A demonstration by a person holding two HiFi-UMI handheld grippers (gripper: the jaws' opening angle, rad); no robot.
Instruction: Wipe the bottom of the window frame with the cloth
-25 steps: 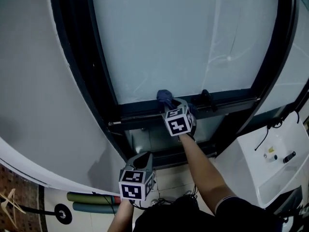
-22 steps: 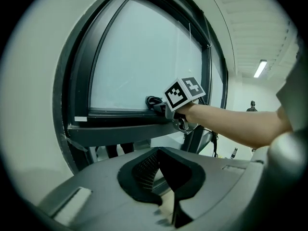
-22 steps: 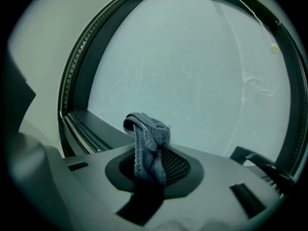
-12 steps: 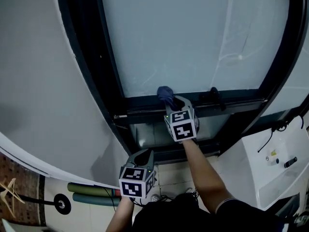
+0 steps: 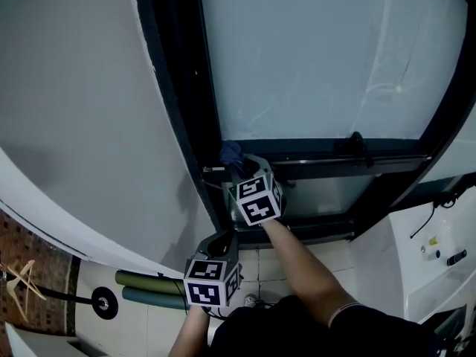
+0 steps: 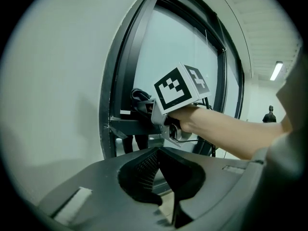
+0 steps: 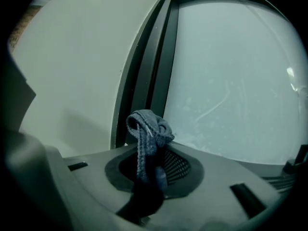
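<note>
The right gripper (image 5: pixel 240 165), jaws clamped on a bunched blue-grey cloth (image 7: pixel 147 129), reaches up to the lower left corner of a dark window frame (image 5: pixel 320 159). The cloth stands up out of the jaws as a narrow folded strip. Its long axis runs along the jaws toward the glass (image 5: pixel 312 58), and the top is looped over on itself. Its free end sits at the far left of the bottom rail, where the rail meets the left upright; whether it presses on the rail cannot be made out. A dark handle (image 5: pixel 358 144) sits on the same rail, well to the right. The left gripper (image 5: pixel 219 242) hangs lower, below the frame and near the grey wall (image 5: pixel 89 88), jaws together with nothing between them.
</note>
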